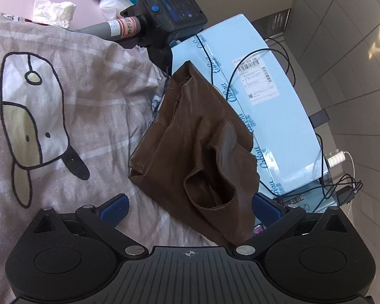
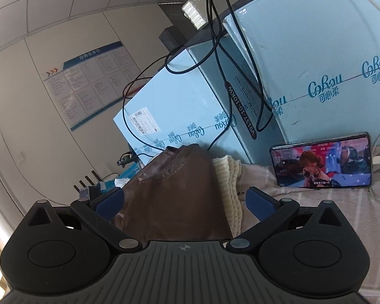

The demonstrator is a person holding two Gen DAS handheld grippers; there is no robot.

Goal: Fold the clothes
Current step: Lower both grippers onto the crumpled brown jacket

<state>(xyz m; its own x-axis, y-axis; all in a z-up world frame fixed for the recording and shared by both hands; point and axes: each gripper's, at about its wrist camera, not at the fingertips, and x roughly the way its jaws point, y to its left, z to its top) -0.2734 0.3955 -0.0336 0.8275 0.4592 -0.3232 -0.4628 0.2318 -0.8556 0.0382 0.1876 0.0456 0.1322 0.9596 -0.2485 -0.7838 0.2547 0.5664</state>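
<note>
Left wrist view: brown garment [image 1: 197,152] lies bunched at the bed's [image 1: 88,101] right edge, long axis running near-to-far, straight ahead between the released left claw [image 1: 188,207] fingers. Right claw [image 2: 186,202] also released, garment just ahead.

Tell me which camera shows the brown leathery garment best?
The left wrist view: the crumpled brown leathery garment shows nearly whole there, seams and an opening included, lying on the striped bedcover. The right wrist view shows only one smooth, glossy part.
</note>
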